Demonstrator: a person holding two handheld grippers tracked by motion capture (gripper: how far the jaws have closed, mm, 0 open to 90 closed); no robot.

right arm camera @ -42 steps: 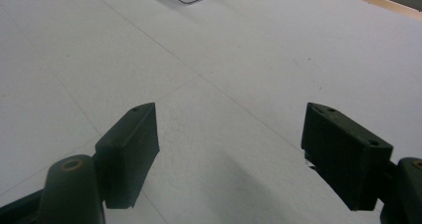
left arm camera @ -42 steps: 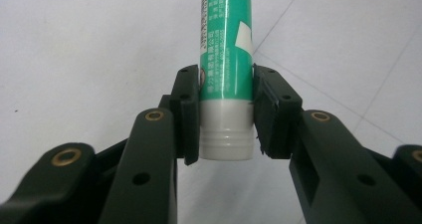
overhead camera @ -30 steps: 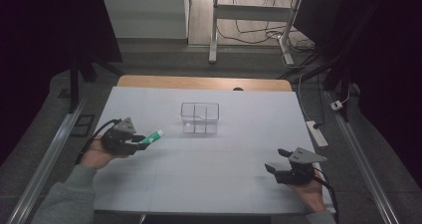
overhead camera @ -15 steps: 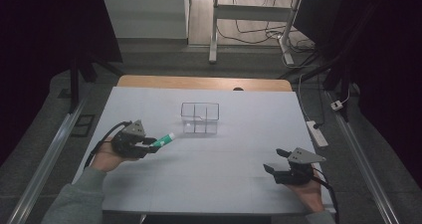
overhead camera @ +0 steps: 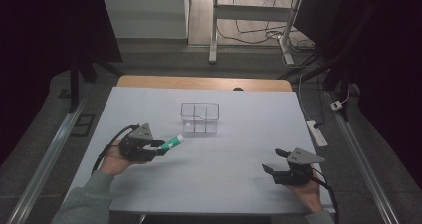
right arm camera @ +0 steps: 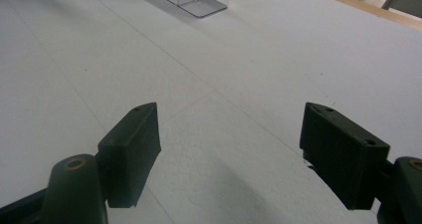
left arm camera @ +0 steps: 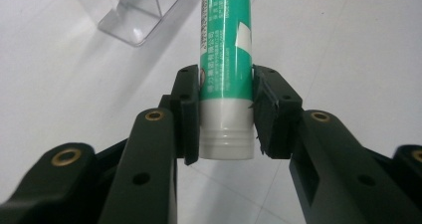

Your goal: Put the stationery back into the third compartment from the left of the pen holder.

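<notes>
Seemingly a glue stick (left arm camera: pixel 225 59), its far end cut off, sits clamped in the left claw (left arm camera: pixel 226 117).

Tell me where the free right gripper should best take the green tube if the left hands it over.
Probably the green body of the green tube ahead of the left gripper, which clamps the white cap end. Bring the open right gripper in from the tube's far tip, jaws across its round sides.

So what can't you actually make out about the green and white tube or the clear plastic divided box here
- Green and white tube: far end cut off by the top edge of the left gripper view; printed text too small and blurred.
- Clear plastic divided box: contents too small in the high view; cropped by the top edge in both gripper views.
</notes>
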